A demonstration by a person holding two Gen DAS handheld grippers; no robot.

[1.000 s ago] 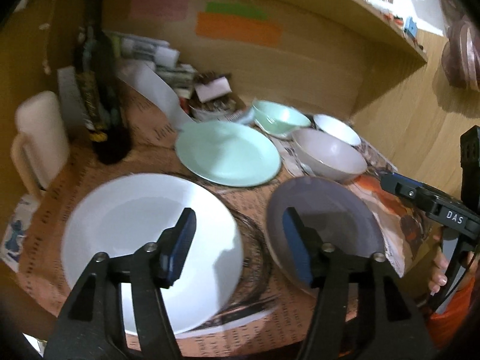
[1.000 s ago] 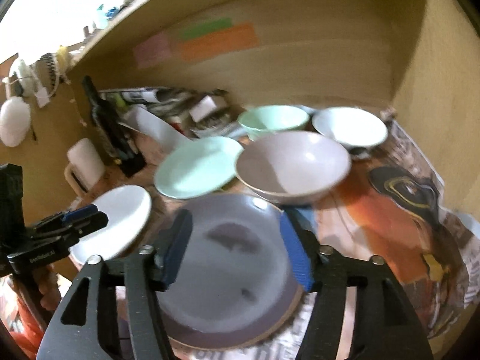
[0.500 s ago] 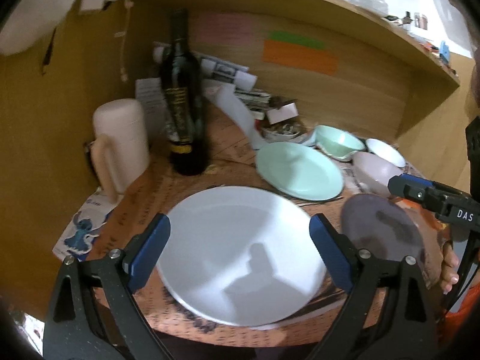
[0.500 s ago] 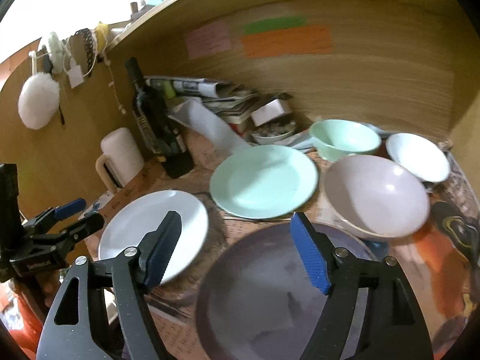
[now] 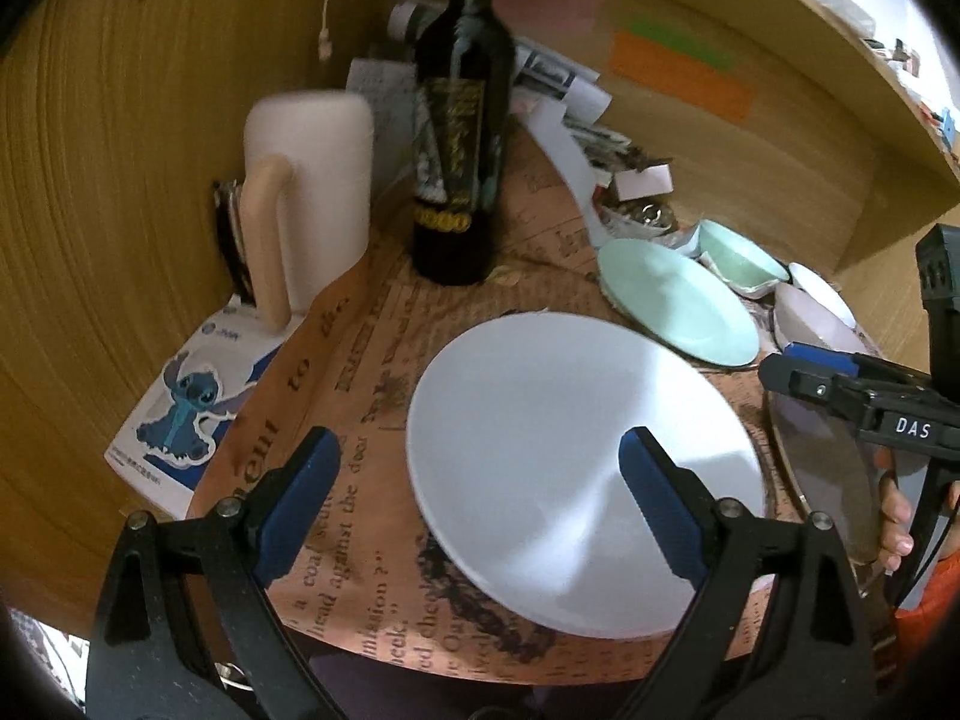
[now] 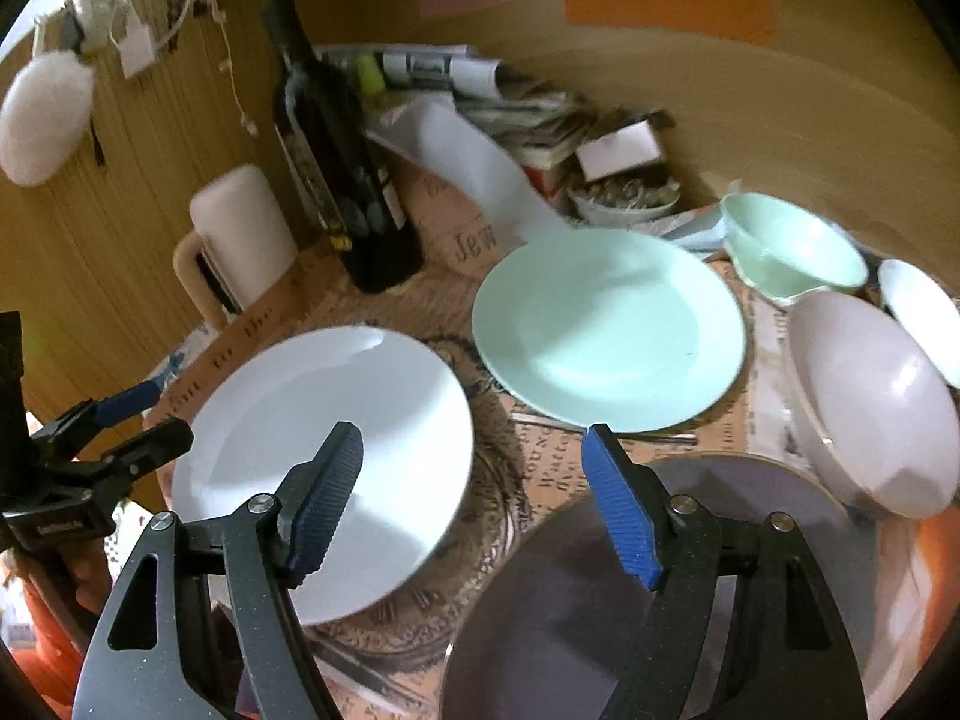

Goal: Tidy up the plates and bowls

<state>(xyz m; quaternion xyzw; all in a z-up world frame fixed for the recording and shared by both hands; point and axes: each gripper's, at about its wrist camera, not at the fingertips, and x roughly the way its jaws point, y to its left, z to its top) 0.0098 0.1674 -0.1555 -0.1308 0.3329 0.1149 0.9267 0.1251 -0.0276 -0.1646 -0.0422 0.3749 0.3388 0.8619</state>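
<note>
- Hovering over the near part of the tabletop (image 5: 360, 324), the left gripper (image 5: 474, 492) has its jaws spread wide and holds nothing; the white plate (image 5: 576, 420) lies flat beneath, with the right-hand finger over its near part and the other finger off its rim at 9 o'clock, above the printed paper.
- The right gripper (image 6: 474, 504) also has its jaws apart and empty, straddling the gap between the white plate (image 6: 336, 444) at 9 o'clock and the grey plate (image 6: 600, 600) at 5 o'clock; its fingers (image 6: 327, 498) do not appear to touch either.
- The mint plate (image 6: 606, 330) lies at 12 o'clock from the right jaws, well beyond them.
- At 2 o'clock sit the pinkish bowl (image 6: 870, 402), the mint bowl (image 6: 786, 246) and a small white bowl (image 6: 924, 318), close together along the right edge.
- A dark bottle (image 6: 342, 180) and a cream mug (image 6: 240, 240) stand at 10 o'clock, behind the white plate.
- From the left wrist view, the right gripper (image 5: 798, 369) shows at 3 o'clock above the grey plate (image 5: 822, 468).
</note>
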